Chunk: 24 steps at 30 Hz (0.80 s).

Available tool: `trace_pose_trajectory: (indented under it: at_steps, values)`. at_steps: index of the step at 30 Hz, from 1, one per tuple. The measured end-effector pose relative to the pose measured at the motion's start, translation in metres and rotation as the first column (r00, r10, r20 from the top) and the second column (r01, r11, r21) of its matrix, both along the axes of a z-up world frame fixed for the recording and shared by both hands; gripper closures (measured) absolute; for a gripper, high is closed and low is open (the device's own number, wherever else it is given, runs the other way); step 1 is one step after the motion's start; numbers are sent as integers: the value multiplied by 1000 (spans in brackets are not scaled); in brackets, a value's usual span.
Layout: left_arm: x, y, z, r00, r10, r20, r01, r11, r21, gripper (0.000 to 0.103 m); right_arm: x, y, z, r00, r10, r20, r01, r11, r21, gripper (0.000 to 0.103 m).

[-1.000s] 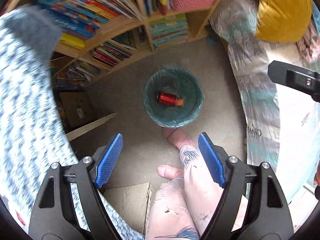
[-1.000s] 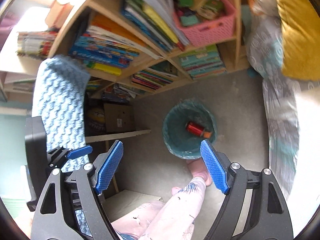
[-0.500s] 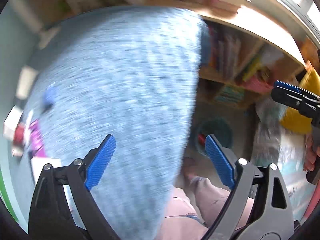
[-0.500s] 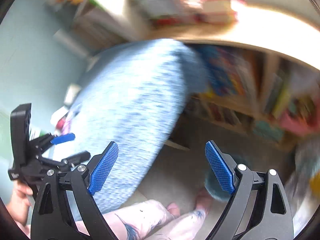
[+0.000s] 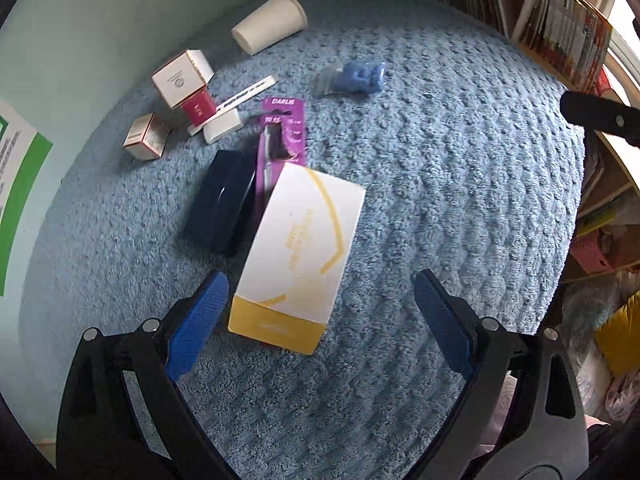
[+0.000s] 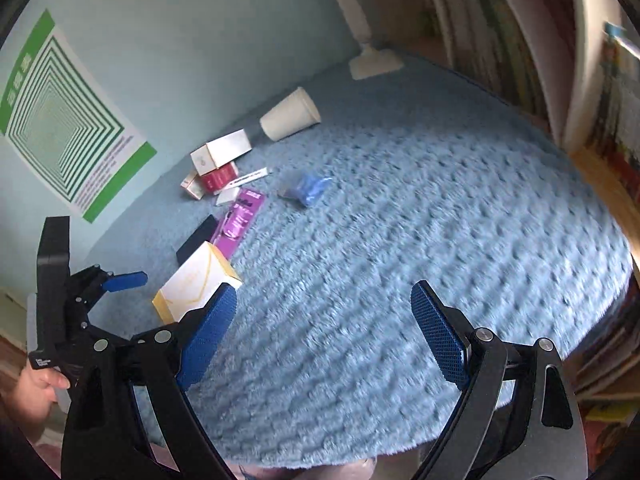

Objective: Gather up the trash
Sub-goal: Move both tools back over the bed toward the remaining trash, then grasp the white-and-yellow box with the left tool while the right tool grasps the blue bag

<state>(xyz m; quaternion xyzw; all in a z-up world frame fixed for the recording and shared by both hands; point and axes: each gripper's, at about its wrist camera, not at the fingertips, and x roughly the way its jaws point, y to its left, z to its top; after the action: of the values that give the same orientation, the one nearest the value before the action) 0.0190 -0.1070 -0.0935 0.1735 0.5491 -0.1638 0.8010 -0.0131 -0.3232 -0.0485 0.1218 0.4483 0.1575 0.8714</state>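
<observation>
target: white-and-yellow box (image 5: 298, 258) flat on the blue blanket (image 5: 460, 168) | left gripper (image 5: 316, 324) jaws just opened wide, empty, box just ahead between them, long axis running roughly away from it | right gripper (image 6: 324, 336) apart, empty, farther off

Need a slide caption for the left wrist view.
Open left claw above white-and-yellow box among litter on blue blanket.

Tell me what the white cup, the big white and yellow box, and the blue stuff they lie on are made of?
White cup: probably paper, matte, no shine, tipped on its side.
White and yellow box: looks like thin cardboard, smooth, sharp folded edges.
Blue cover: soft fabric, fuzzy and bumpy like a plush towel or blanket.
</observation>
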Motion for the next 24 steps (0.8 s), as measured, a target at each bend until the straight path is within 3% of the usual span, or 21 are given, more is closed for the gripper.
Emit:
trace_pose_trajectory:
  at_steps: [7,13,21,23,24]
  values:
    - [13,20,-18,990,133,-46,-134,991,-20,11,61,41,-4,980,196,-29,-198,975,-97,15]
    - [31,19,-35,975,208,-83,-211,977,-27,11,110,62,-24,940,332,-78,-341,923,-177,15]
    - [40,9,-54,959,261,-108,-260,965,26,16,156,80,-56,910,398,-116,-415,869,-268,16]
    - [42,11,-55,954,281,-106,-280,960,29,23,163,86,-62,902,414,-119,-430,853,-296,21]
    - [44,13,-55,951,288,-111,-287,958,24,24,165,89,-66,899,420,-128,-438,843,-312,29]
